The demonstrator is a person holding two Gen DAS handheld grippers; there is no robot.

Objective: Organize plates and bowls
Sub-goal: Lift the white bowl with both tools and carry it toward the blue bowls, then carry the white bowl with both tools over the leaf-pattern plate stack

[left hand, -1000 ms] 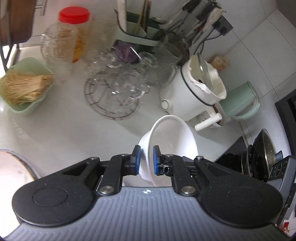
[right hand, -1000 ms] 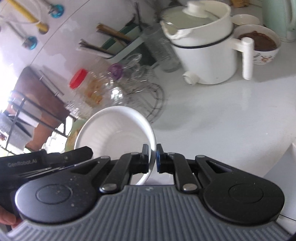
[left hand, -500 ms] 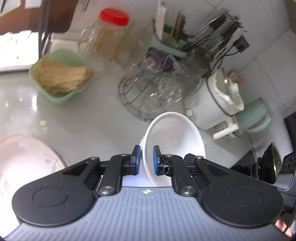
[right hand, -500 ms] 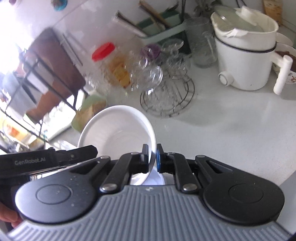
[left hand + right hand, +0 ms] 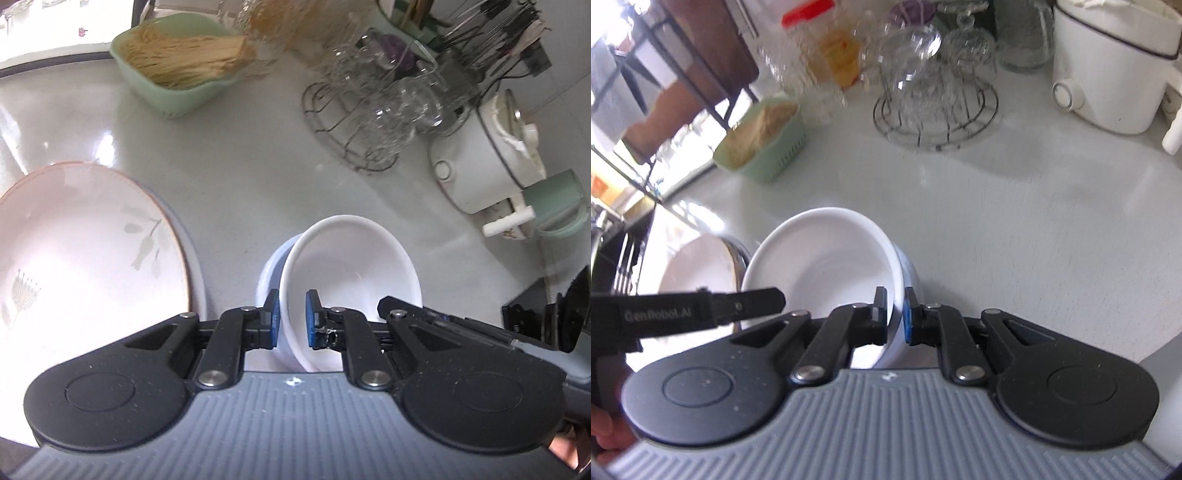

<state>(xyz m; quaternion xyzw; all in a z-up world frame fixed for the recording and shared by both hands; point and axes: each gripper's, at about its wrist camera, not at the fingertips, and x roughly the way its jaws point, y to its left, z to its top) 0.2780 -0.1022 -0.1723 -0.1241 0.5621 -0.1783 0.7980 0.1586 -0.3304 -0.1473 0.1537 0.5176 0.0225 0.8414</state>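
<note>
both views sit just behind their own tool, looking steeply down along its fingers at the pale table (image 5: 258, 177) from close range, fisheye-bent at the edges. the left wrist view faces the wire glass rack (image 5: 354, 129) from its left, the right wrist view more head-on. they share the white bowl (image 5: 351, 273), the rack, the green basket (image 5: 764, 147), the white cooker (image 5: 1108, 74) and the big plate (image 5: 85, 251).

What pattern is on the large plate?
Pale grey leaf and flower motifs on the large plate, with a thin brownish rim; left wrist view.
</note>
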